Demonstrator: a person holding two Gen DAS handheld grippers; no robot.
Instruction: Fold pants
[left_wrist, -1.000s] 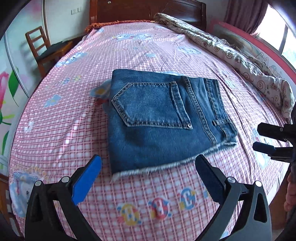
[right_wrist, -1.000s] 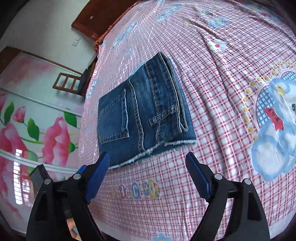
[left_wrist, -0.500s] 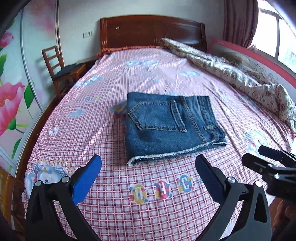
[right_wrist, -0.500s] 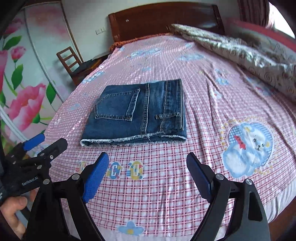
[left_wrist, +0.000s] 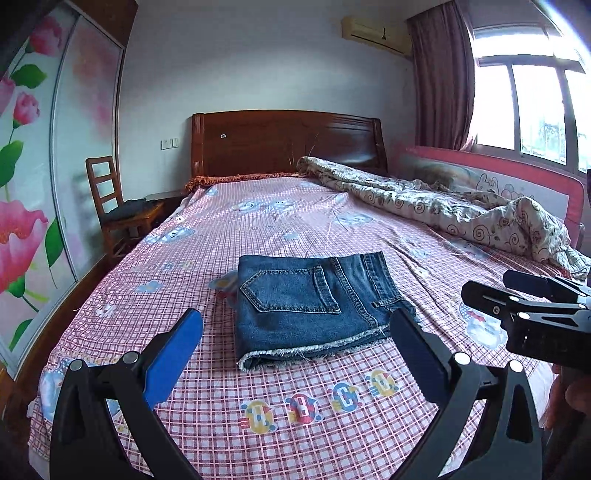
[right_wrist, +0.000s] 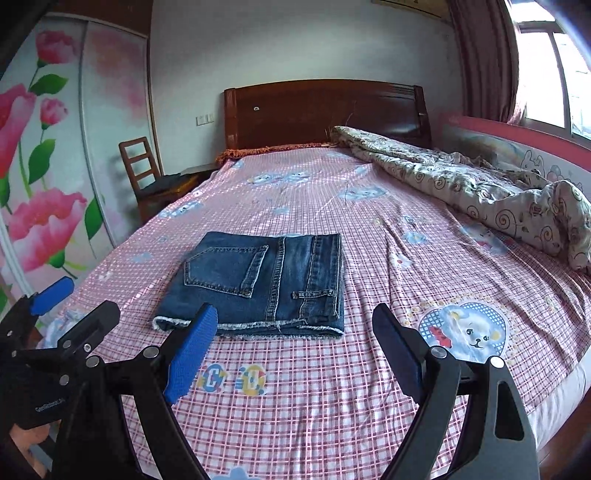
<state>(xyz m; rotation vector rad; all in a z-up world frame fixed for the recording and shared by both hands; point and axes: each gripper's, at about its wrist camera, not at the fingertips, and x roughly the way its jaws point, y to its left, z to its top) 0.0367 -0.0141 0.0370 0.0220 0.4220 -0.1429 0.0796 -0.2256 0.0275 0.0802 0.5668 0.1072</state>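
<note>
Folded denim pants (left_wrist: 314, 306) lie flat near the foot of the bed, both tongs released and clear of them.

The pants form a compact rectangle with a back pocket facing up and a frayed hem edge toward the cameras, resting on the pink checked bedsheet (left_wrist: 280, 221). The left tongs (left_wrist: 295, 339) hang above the sheet in front of the hem, jaws spread wide with nothing between them; the right tongs (right_wrist: 295, 332) are likewise spread and empty, just off to the side. A rumpled patterned quilt (right_wrist: 461, 184) lies along the window side of the bed, well apart from the pants. Beyond stand a dark wooden headboard (left_wrist: 288, 142) and a wooden chair (left_wrist: 118, 206) beside a flower-painted wardrobe (right_wrist: 44, 166).
</note>
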